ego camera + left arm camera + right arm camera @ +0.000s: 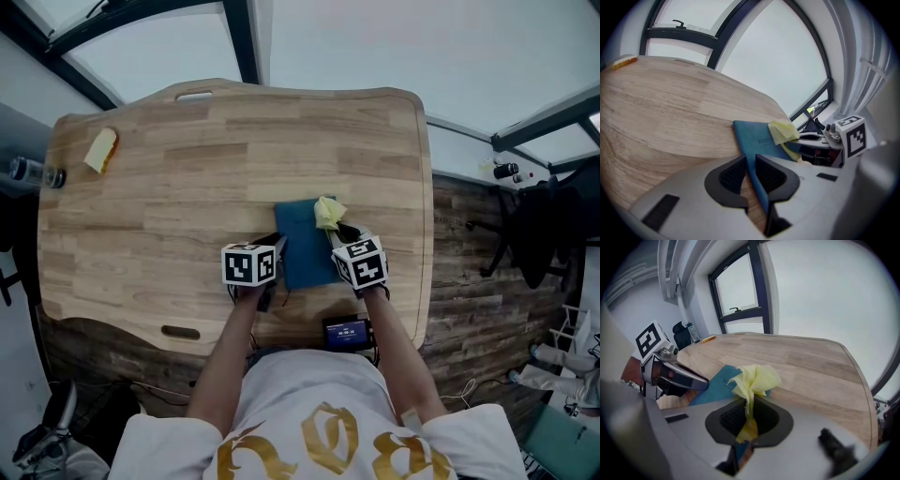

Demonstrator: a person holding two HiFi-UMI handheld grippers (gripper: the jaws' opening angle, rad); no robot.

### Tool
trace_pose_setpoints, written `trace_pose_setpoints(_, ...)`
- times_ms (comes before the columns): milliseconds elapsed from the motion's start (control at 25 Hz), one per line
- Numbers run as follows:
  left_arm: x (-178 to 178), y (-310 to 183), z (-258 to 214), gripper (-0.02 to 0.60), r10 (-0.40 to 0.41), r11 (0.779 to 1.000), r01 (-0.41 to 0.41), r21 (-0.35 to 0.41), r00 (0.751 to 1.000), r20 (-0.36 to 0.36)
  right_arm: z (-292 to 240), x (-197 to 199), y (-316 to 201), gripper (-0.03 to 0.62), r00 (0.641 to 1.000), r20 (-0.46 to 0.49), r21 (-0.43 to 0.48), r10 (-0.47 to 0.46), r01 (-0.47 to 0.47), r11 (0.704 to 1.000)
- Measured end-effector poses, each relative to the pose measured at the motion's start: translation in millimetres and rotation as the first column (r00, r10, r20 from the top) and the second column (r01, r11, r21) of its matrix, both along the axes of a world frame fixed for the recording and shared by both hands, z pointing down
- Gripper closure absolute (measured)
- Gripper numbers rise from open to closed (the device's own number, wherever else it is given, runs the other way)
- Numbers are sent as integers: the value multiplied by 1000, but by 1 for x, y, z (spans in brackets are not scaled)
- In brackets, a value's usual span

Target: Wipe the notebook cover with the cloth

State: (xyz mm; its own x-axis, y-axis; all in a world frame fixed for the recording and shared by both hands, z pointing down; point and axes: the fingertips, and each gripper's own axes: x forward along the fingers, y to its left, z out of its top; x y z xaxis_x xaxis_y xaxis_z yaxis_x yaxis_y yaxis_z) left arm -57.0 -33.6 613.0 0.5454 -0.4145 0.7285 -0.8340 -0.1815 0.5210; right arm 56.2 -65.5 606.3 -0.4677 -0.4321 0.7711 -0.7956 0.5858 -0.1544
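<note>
- Left gripper [751, 161]: jaws narrow, pads closed on the near left edge of the notebook [757, 138]; the blue cover runs between them and out towards the table's middle.
- Right gripper [747, 411]: jaws pinched on the cloth [754, 378]; a thin yellow strip runs down between the pads and a crumpled bunch stands above them.
- Cloth, head view [327, 212]: pale yellow, bunched, at the notebook's far right corner and resting on the cover.
- Notebook, head view [305, 244]: blue, closed, flat on the table [187, 169], in its near half, right of centre, between the two grippers; small print on the cover, too small to read.
- Marker cubes: one on each gripper, black-and-white squares, either side of the notebook's near end.
- Table: light wood, rounded corners, a slot handle at the far edge and another at the near edge.
- Yellow piece [101, 149]: at the far left corner, well apart from the notebook.
- Small screen device [347, 331]: at the near edge, just behind the right gripper.
</note>
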Motion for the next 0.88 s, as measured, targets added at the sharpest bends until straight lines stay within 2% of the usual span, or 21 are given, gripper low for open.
trace_pose_setpoints(200, 0, -1, 1, 508, 0, 1000, 0, 1, 1000, 4, 3, 1, 0, 557, 998, 59, -32, 26, -24, 999)
trace_pose_setpoints(880, 0, 0, 1, 508, -1, 1000, 1, -2, 1000, -1, 3, -4, 1, 557, 1000, 25, -41, 14, -13, 999)
